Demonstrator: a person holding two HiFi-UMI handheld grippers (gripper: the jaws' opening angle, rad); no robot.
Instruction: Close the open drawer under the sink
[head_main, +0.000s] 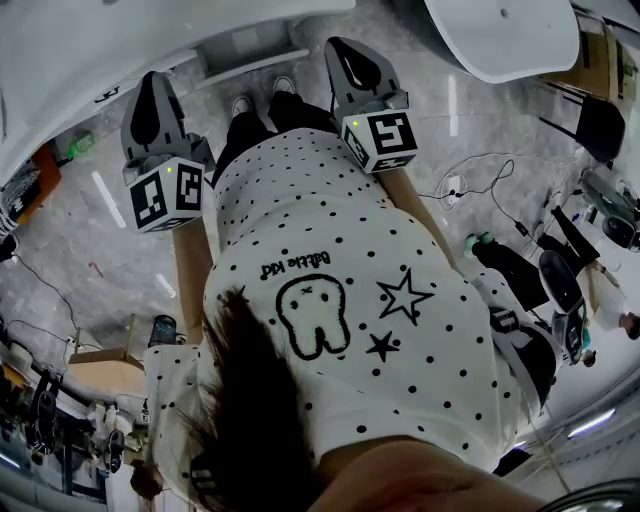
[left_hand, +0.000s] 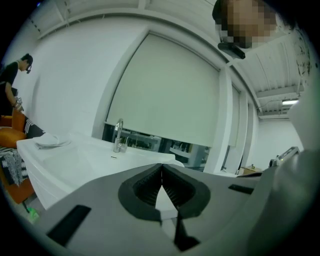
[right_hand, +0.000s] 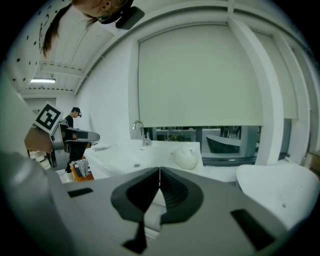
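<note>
- Standing over a grey marbled floor (head_main: 480, 130): a person in a white dotted shirt (head_main: 330, 220), seen from above, with one gripper held out on each side of the body.
- Left gripper (left_hand: 161, 166): jaws pressed together at the tips, nothing between them; its marker cube (head_main: 166, 196) shows in the head view.
- Right gripper (right_hand: 159, 170): jaws likewise together and empty; its marker cube (head_main: 380, 139) shows in the head view.
- Sink (left_hand: 75, 160): white, ahead of both grippers and well apart from the fingers. The left gripper view looks across its top.
- Faucet (left_hand: 118, 136): chrome, upright at the back of the sink, in front of a pale window blind (left_hand: 170, 95).
- Plate (left_hand: 50, 141): white, on the far left end of the sink top.
- Rounded white lump (right_hand: 186, 159): on the sink top, right of the faucet in the right gripper view.
- Drawer: cannot be made out in either gripper view, since both look over the sink top. In the head view a white ledge (head_main: 260, 66) lies just past the shoes (head_main: 283, 86), between the two grippers. Whether this is the drawer I cannot tell. Neither gripper touches it.
- Second person (right_hand: 74, 117): in dark clothes, standing beyond the sink.
</note>
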